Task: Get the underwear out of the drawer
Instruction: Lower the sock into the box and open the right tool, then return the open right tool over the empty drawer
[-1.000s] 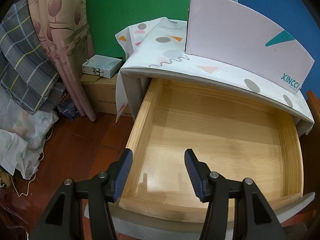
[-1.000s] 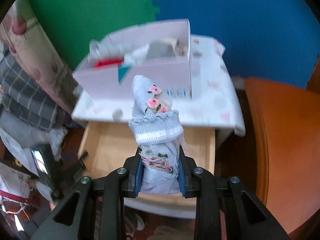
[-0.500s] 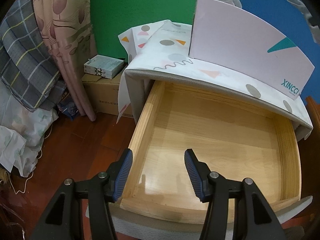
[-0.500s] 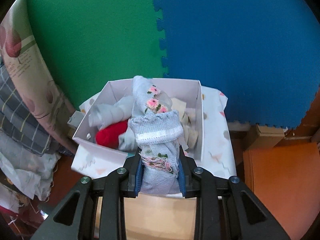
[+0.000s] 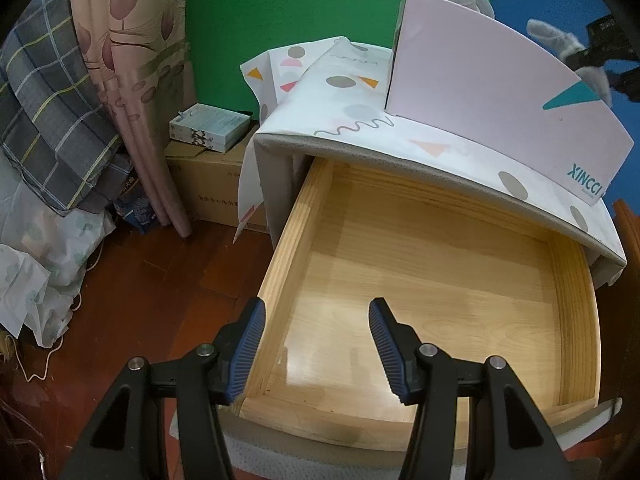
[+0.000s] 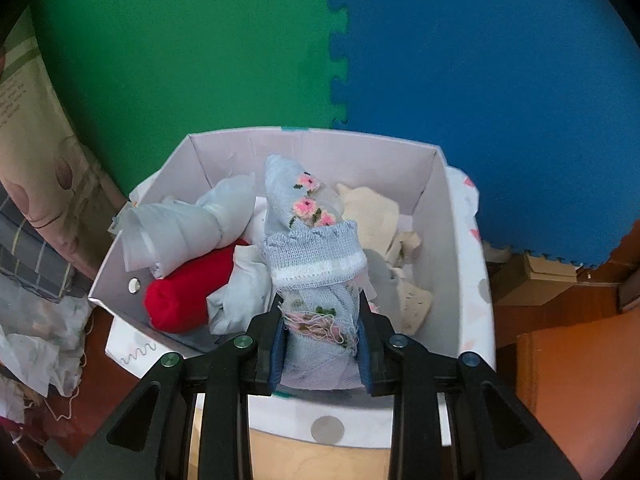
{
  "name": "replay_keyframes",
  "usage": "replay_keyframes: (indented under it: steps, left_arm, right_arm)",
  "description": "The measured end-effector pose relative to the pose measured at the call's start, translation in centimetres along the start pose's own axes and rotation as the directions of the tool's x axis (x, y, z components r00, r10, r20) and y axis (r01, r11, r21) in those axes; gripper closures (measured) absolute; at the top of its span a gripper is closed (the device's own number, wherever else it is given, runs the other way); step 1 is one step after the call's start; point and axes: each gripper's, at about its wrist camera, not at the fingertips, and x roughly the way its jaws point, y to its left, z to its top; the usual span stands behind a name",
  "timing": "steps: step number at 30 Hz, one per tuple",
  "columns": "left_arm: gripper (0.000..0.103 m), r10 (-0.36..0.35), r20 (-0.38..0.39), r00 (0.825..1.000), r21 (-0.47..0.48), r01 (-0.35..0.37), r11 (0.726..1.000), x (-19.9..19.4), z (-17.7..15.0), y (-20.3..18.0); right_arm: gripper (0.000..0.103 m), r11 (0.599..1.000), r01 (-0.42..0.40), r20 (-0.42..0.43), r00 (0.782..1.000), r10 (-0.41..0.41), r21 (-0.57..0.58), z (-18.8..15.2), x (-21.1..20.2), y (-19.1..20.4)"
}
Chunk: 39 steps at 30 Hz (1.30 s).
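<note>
The wooden drawer [image 5: 296, 240] stands pulled out, and its bottom shows no clothing. My left gripper [image 5: 316, 308] hovers open over the drawer's front left corner, with nothing between its fingers. My right gripper [image 6: 320, 308] is shut on a rolled light-blue underwear [image 6: 312, 252] with pink flowers. It holds the roll just above the pale pink box [image 6: 440, 240] on the cabinet top. That box holds a red roll [image 6: 188, 296] and several pale rolled pieces. In the left wrist view the box [image 5: 480, 92] stands behind the drawer, and the held underwear [image 5: 552, 36] shows above it.
A patterned white cloth [image 5: 352, 120] covers the cabinet top. Left of the cabinet stand a cardboard carton [image 5: 208, 184] with small boxes on it, a pink curtain [image 5: 132, 80] and plaid bedding [image 5: 52, 112]. Orange-brown furniture [image 6: 572, 380] lies to the right.
My right gripper has carried the blue underwear from over the drawer back to over the box. It now shows at the top right of the left wrist view. The left gripper has stayed put.
</note>
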Motion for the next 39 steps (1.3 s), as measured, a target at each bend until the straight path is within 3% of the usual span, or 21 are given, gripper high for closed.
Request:
replay_keyframes:
  steps: [11,16,21,24,27,33,39]
  left_arm:
    - [0.048,-0.003,0.006,1.000,-0.001,0.003,1.000,0.1,0.1,0.0]
    - [0.048,-0.002,0.007,1.000,-0.001,0.002,1.000,0.2,0.0,0.0]
    - [0.048,-0.003,0.008,1.000,-0.003,0.003,1.000,0.1,0.0,0.0]
    - [0.048,-0.004,0.005,1.000,-0.005,0.004,1.000,0.1,0.0,0.0]
    - [0.048,-0.004,0.006,1.000,-0.017,0.004,1.000,0.0,0.0,0.3]
    - [0.048,0.003,0.010,1.000,-0.011,-0.003,1.000,-0.1,0.0,0.0]
    - [0.048,-0.001,0.010,1.000,-0.011,0.001,1.000,-0.1,0.1,0.2]
  right_arm:
    - [0.065,0.999,0.023,-0.022,0.999,-0.024,-0.029,-1.4,2.2,0.8]
    - [0.039,1.000,0.002,-0.011,1.000,-0.003,-0.017,-1.6,1.9,1.1]
    - [0.030,0.998,0.039,0.005,0.999,-0.039,-0.042,-1.5,1.5,2.1]
    - [0.026,0.998,0.058,0.042,0.997,-0.057,-0.039,-1.5,0.6,2.2]
    - [0.014,0.998,0.059,0.121,0.991,-0.055,-0.026,-1.6,-1.4,2.2]
    - [0.007,0.999,0.050,0.251,0.967,-0.045,-0.013,-2.9,-6.0,2.1]
    - [0.002,0.997,0.070,0.343,0.938,-0.056,-0.030,-7.7,-9.9,2.1]
